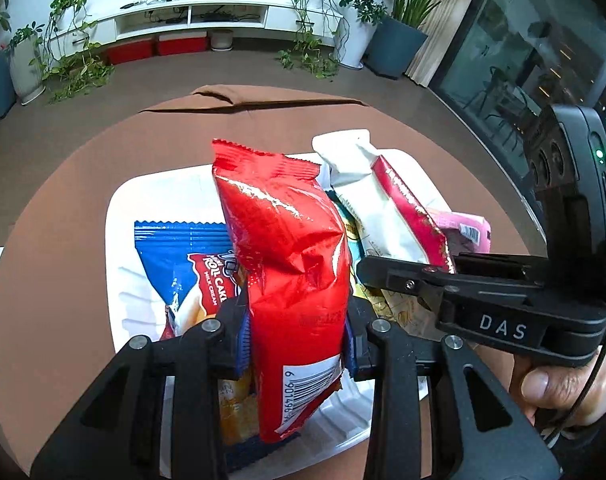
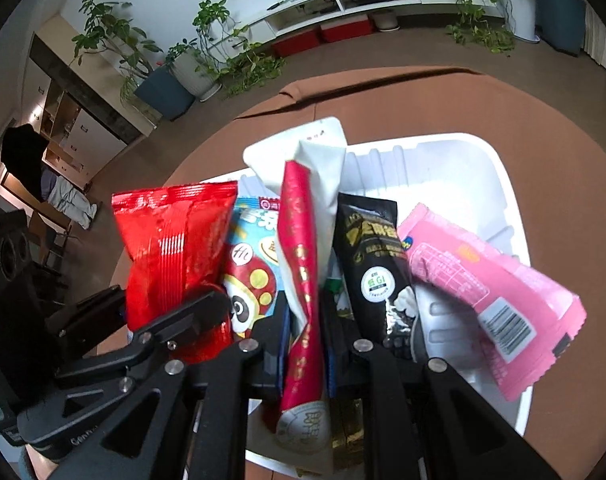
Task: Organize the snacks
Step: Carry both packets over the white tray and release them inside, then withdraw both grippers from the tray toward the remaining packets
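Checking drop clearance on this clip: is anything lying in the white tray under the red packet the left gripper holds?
Yes. A blue roll cake packet lies in the white tray directly below the red packet held by the left gripper; other packets crowd its right side.

Both cameras ride just behind their grippers and look steeply down and forward, very close over the white tray (image 1: 117, 216) on the brown tabletop (image 1: 63, 216). The left view sits left of the right one, whose gripper (image 1: 367, 270) enters its right edge. Both share the tray, the red packet (image 2: 171, 248) and the far white shelf (image 1: 191, 20).
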Motion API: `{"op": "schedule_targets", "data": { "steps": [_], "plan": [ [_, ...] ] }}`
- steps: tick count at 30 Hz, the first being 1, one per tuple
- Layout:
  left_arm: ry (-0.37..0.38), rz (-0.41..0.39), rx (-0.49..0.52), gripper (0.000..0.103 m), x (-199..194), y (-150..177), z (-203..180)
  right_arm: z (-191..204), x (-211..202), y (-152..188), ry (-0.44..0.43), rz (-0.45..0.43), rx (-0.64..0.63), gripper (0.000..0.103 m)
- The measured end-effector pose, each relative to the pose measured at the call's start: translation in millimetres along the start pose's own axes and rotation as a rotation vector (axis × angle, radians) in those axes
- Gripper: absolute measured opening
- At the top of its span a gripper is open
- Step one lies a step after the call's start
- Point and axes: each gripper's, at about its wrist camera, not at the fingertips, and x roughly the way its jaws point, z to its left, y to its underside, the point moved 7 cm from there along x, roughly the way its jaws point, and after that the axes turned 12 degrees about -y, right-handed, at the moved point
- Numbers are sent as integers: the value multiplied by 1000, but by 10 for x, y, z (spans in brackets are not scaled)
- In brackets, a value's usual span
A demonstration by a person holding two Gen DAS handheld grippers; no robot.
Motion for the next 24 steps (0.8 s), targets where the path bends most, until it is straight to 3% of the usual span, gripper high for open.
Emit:
{"op": "schedule_targets", "data": {
  "steps": [8, 10, 12, 15, 17, 24],
  "plan": [
    [-4, -9, 6, 34, 127, 44, -21, 26, 19, -8, 9, -19, -34, 16],
    [0, -10, -2, 36, 118, 40, -11, 37, -2, 19, 13, -29, -36, 20],
    [-6, -11, 0, 44, 79, 42, 3, 64, -49, 17, 12, -49, -41, 36],
    [-3, -26, -7, 54, 5, 3, 28, 109, -188, -34, 33, -99, -72, 43],
    [7, -38, -11, 63, -55, -14, 44, 154, -255, -52, 25, -116, -78, 56],
    [30, -77, -33, 75, -386, 18, 61, 385, -547, -60, 9, -187, -137, 59]
  ]
}}
